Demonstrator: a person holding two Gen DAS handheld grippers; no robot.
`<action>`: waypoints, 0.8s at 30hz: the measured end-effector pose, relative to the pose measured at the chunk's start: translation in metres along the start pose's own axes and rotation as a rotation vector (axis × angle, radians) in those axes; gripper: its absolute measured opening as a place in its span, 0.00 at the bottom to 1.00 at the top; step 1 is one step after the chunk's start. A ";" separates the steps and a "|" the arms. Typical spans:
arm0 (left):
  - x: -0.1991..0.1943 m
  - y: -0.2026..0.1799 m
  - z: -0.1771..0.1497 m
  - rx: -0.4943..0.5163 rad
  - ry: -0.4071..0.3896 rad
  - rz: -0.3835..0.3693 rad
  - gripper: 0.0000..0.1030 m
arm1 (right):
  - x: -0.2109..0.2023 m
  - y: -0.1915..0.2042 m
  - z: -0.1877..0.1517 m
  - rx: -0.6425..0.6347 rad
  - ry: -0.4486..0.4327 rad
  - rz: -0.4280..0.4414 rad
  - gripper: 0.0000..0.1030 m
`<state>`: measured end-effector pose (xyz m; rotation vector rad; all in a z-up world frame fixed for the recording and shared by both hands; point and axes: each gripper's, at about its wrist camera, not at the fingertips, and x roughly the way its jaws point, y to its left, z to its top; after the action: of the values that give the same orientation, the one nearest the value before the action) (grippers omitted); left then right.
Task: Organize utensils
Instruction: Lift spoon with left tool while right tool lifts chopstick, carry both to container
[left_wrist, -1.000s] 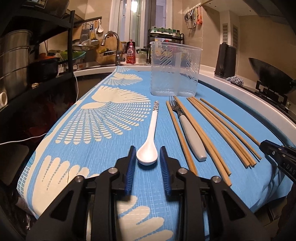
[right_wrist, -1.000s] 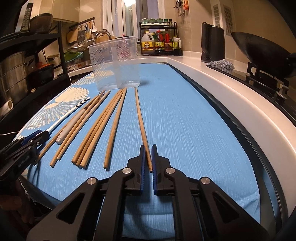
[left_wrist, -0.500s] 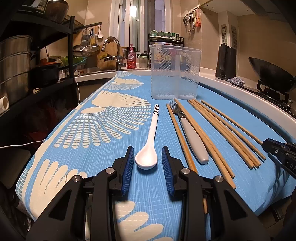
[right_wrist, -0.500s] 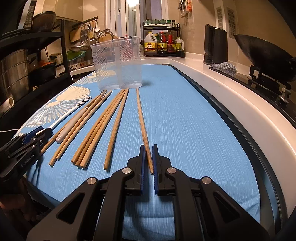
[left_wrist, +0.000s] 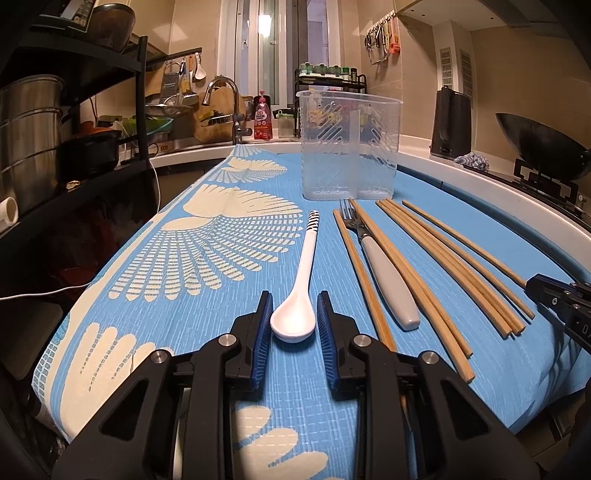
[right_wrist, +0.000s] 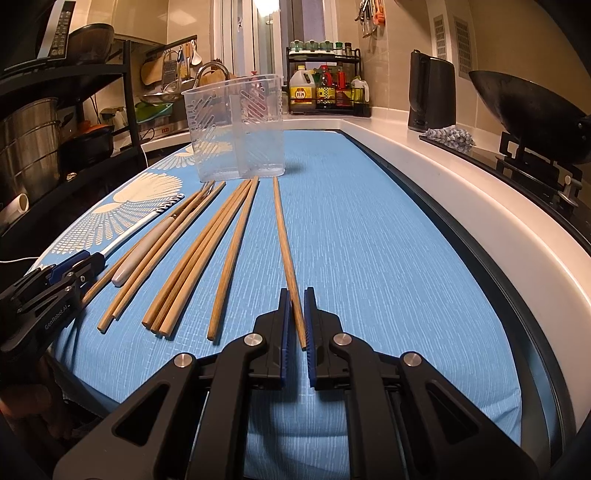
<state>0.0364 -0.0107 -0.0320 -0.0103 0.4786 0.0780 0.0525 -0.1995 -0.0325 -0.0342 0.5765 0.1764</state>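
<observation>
A white ceramic spoon (left_wrist: 301, 288) with a striped handle tip lies on the blue cloth (left_wrist: 207, 258). My left gripper (left_wrist: 294, 299) is open, its jaws on either side of the spoon's bowl, apart from it. A grey-handled fork (left_wrist: 384, 273) and several wooden chopsticks (left_wrist: 447, 258) lie to the right. My right gripper (right_wrist: 296, 295) is shut on the near end of a single chopstick (right_wrist: 283, 236) that lies on the cloth. A clear plastic utensil holder (right_wrist: 236, 129) stands upright at the far end; it also shows in the left wrist view (left_wrist: 349, 144).
A white counter edge (right_wrist: 480, 192) runs along the right with a black wok (right_wrist: 524, 110) on a stove and a black kettle (right_wrist: 430, 96). A black shelf with steel pots (left_wrist: 29, 125) stands left. A sink and faucet (left_wrist: 225, 96) lie behind.
My left gripper has moved slightly forward so its jaws now flank the spoon's bowl. My right gripper has stayed closed on the chopstick end, moving little.
</observation>
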 end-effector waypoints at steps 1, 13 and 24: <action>0.000 0.000 0.000 0.002 0.000 0.000 0.23 | 0.000 0.000 0.000 0.001 0.000 0.000 0.07; -0.012 0.006 0.012 -0.007 -0.024 -0.020 0.22 | -0.013 0.000 0.008 0.027 0.000 0.013 0.05; -0.031 0.019 0.058 -0.045 -0.058 -0.076 0.22 | -0.048 0.001 0.044 0.006 -0.097 0.028 0.05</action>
<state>0.0339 0.0077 0.0339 -0.0699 0.4179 0.0145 0.0363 -0.2022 0.0309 -0.0121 0.4809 0.2024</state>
